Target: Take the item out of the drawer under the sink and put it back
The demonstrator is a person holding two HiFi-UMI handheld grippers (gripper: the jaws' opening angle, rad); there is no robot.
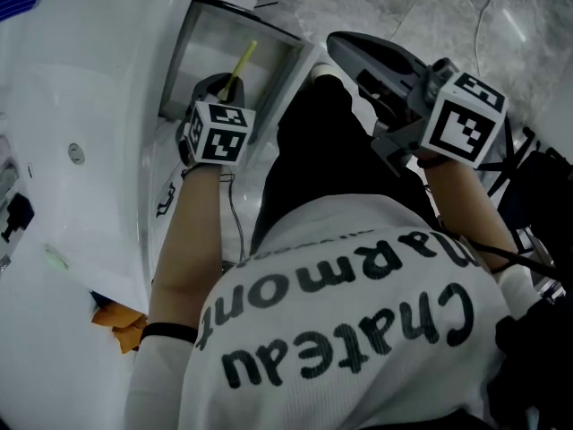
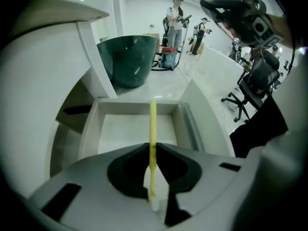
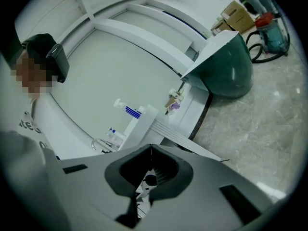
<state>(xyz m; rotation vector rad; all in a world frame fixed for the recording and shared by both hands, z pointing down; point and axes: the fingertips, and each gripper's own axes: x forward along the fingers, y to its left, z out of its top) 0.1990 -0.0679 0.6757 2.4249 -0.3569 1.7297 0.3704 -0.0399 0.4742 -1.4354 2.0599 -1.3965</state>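
A thin yellow stick-like item (image 2: 153, 124) with a white end is pinched between the jaws of my left gripper (image 2: 153, 146). It points forward over the open white drawer (image 2: 91, 129), whose floor looks bare. In the head view the left gripper (image 1: 222, 90) hangs over the drawer (image 1: 192, 34) with the yellow item (image 1: 243, 64) sticking out ahead. My right gripper (image 1: 336, 43) is held off to the right above the floor. Its jaws (image 3: 150, 148) are shut with nothing between them.
A dark green basin (image 2: 130, 59) stands beyond the drawer and also shows in the right gripper view (image 3: 231, 69). A faucet and bottles (image 3: 115, 129) sit on the counter. People (image 2: 175, 13) and an office chair (image 2: 240, 100) are farther off. Something orange (image 1: 121, 322) lies low at the left.
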